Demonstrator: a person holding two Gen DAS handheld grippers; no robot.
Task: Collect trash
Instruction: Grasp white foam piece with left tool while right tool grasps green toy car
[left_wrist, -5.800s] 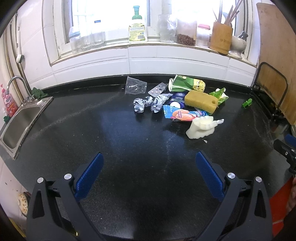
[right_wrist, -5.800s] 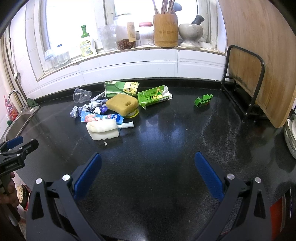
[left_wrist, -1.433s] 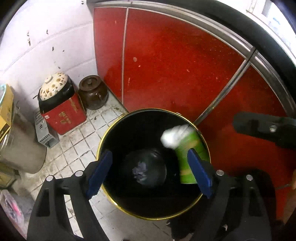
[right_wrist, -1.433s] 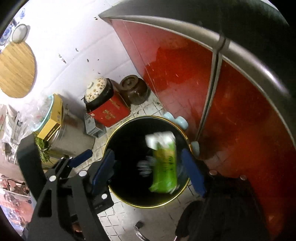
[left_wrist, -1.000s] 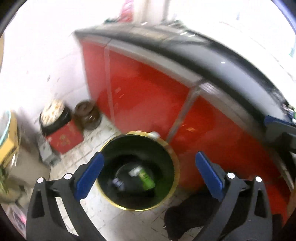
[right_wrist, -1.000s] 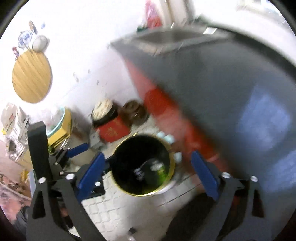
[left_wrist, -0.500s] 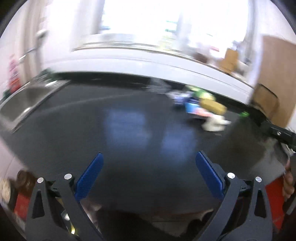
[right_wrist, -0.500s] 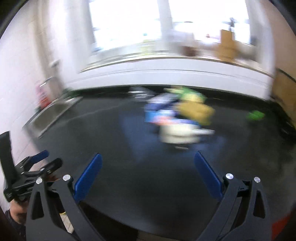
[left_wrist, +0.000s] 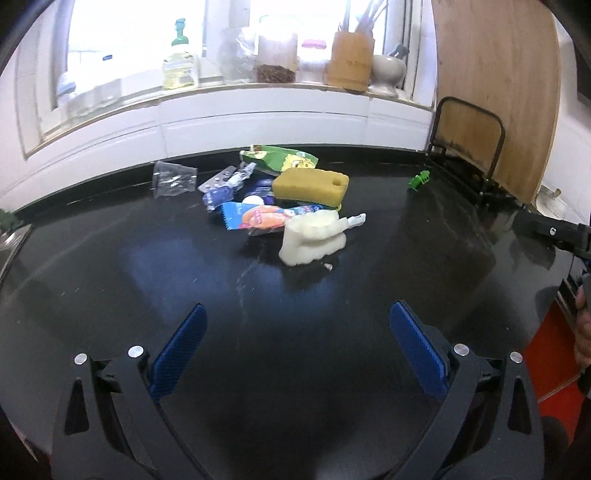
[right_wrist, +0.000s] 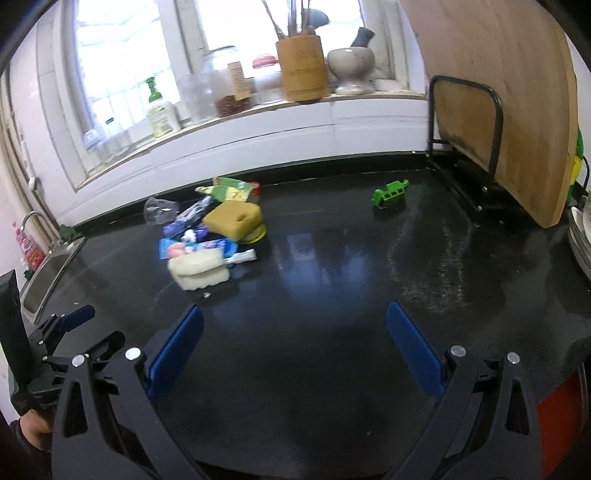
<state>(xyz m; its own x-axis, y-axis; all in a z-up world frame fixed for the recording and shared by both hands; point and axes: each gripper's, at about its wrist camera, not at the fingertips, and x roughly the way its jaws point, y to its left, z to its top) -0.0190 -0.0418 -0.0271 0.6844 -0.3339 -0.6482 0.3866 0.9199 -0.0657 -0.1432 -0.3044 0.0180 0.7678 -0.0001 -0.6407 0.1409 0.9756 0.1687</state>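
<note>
With both claws hanging over the near edge of the black desk (left_wrist: 295, 369), I have nothing in hand: left claw (left_wrist: 295, 325) spread wide and empty, right claw (right_wrist: 295, 325) likewise released. Bare desk lies between me and the trash.

Nearest piece from either side is the white foam lump (left_wrist: 312, 240), a small crumb just in front of it. Behind it, touching, the blue-and-orange wrapper (left_wrist: 266, 218) lies flat. The yellow sponge (left_wrist: 310, 182) sits on top of the pile further back, with a blister pack (left_wrist: 218, 181) and a clear plastic cup (left_wrist: 173, 179) on its side to the left. At the rear, the green snack bag (left_wrist: 280, 158). A small green toy (right_wrist: 389, 192) stands well apart to the right, near the cutting-board rack (right_wrist: 465, 140); probably not trash.

Judgement: next step is a fresh pick. Best taken front-first. The foam lump is bulky and soft, so approach low and level, straddle its narrow width, and close gently to avoid crumbling it. The flat wrapper needs a pinch at a lifted edge, not from above. Send one claw per item so they do not cross.
</note>
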